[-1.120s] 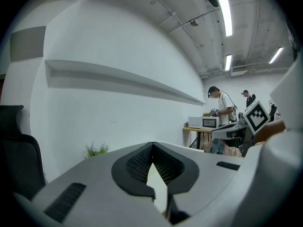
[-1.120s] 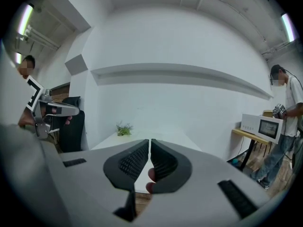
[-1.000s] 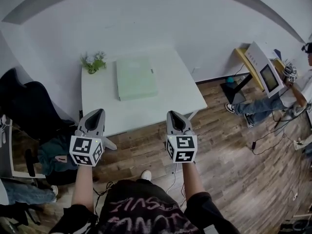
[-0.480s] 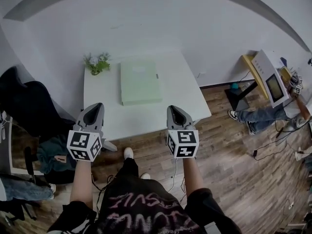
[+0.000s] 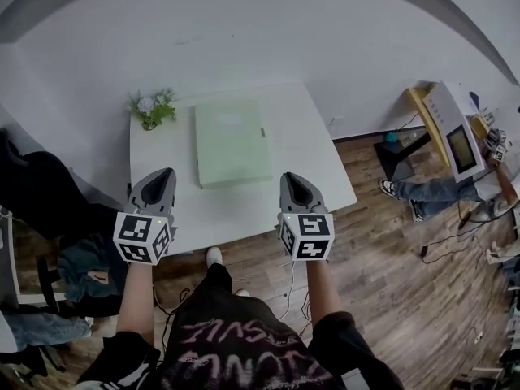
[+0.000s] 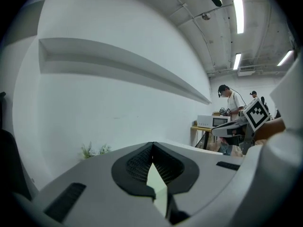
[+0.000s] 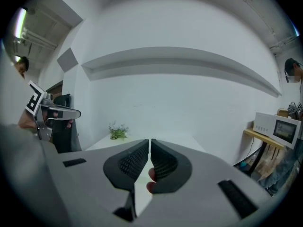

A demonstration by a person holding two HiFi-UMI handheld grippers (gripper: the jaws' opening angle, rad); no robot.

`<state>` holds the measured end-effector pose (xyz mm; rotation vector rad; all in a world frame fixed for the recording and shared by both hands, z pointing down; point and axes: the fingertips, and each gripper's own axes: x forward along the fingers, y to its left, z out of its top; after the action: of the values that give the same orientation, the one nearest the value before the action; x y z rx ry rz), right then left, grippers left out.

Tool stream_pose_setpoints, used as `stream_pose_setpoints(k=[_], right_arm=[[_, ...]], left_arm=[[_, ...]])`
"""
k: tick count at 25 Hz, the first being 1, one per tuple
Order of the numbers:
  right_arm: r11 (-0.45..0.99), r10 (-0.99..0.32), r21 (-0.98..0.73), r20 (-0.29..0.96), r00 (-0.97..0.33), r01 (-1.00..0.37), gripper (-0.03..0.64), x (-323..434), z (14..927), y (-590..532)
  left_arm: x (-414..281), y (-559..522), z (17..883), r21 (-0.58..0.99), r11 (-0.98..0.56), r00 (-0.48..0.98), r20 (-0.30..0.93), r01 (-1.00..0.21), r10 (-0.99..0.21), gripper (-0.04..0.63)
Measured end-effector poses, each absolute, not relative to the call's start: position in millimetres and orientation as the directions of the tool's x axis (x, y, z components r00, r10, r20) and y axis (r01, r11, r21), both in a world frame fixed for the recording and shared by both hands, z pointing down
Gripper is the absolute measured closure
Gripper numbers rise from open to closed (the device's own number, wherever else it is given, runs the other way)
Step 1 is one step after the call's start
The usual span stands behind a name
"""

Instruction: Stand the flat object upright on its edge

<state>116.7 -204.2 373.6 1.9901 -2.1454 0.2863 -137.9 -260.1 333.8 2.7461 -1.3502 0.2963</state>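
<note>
**Head view.** We list one white counter [image 5: 313,157] set against the wall. On it a pale green flat object [image 5: 231,143] lies face down near the middle, its long side running away from us. A small potted plant [image 5: 150,106] stands at the far left corner, apart from the flat object. The left gripper [image 5: 166,173] and the right gripper [image 5: 291,177] hover at the counter's near edge, one to each side of the flat object. Neither touches it. Wooden floor [image 5: 390,283] lies all around.

**Left gripper view.** The jaws are pressed together with nothing between the pads. A pale green patch shows through the gap below them, which we judge to be the flat object ahead. The plant sits low on the left, and the right gripper shows at the right edge.

**Right gripper view.** The jaws are likewise closed and empty. The counter and plant lie ahead.

**Step in hand, as we judge it.** This is the approach, and raising the object has not begun.
- We part the jaws before arriving.
- One gripper takes a long edge and lifts.
- The other braces the opposite edge, so it pivots and does not skid on the smooth counter.
- We tip slowly and let go only once it balances, since a thin edge topples easily.
</note>
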Motion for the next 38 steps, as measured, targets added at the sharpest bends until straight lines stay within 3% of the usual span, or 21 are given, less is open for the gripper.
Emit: stream_pose_setpoints(k=[12, 22, 38], right_arm=[[0.028, -0.952, 0.008, 0.305, -0.024, -1.0, 0.589, 116.7, 379.9, -288.5], [0.016, -0.946, 0.006, 0.324, -0.013, -1.0, 0.589, 126.6, 387.9, -310.3], [0.129, -0.929, -0.038, 0.345, -0.134, -0.991, 0.589, 145.4, 401.3, -342.7]], left_arm=[[-135.5, -355.9, 346.7, 0.001, -0.649, 0.632, 0.226, -0.761, -0.741, 0.581], [-131.8, -376.3, 366.8, 0.017, -0.643, 0.622, 0.271, -0.766, -0.734, 0.581], [-108.0, -383.4, 370.7, 0.021, -0.569, 0.548, 0.3, -0.822, -0.781, 0.58]])
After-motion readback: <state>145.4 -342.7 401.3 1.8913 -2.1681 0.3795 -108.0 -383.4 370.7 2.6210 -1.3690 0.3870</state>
